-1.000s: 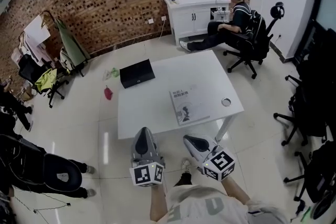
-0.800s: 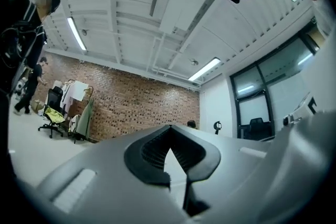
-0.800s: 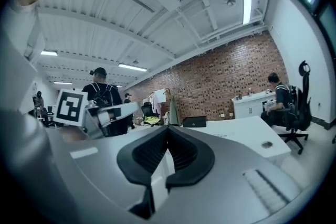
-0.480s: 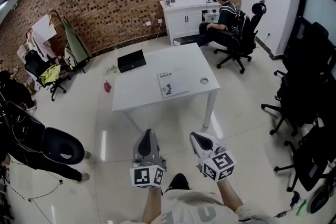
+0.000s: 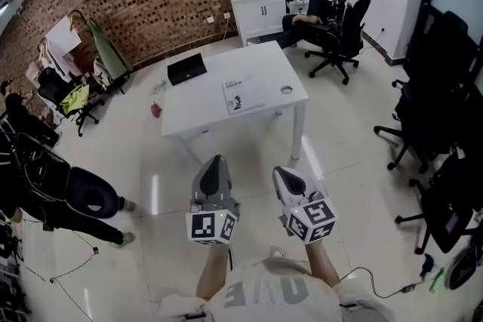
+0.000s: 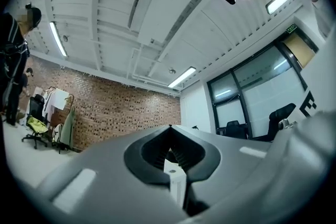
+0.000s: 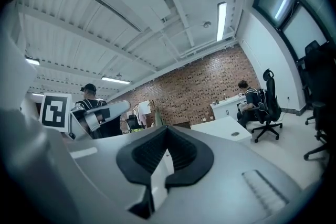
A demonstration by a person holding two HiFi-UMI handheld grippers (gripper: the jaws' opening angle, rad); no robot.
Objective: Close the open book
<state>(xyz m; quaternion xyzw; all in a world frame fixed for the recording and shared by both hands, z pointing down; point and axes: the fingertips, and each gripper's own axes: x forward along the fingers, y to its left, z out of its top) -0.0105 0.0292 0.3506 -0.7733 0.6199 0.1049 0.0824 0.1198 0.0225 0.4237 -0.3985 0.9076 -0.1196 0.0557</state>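
Observation:
The book [image 5: 243, 96] lies closed and flat, cover up, on the white table [image 5: 204, 109] across the room in the head view. Both grippers are held over the floor, well short of the table's near edge. My left gripper [image 5: 216, 162] is shut with nothing in it; in the left gripper view its jaws [image 6: 169, 131] meet at the tip and point up toward the brick wall and ceiling. My right gripper [image 5: 281, 174] is also shut and empty [image 7: 167, 131], and the table [image 7: 223, 127] shows small beyond it.
A black laptop [image 5: 186, 69] and a small round object [image 5: 286, 90] share the table. A person sits in an office chair [image 5: 336, 23] by a white cabinet [image 5: 260, 4]. More chairs [image 5: 430, 124] stand at the right, and a person in dark clothes [image 5: 75, 196] at the left.
The table and book have shrunk and moved farther off in the head view. Both grippers have drawn back from the table together, still shut.

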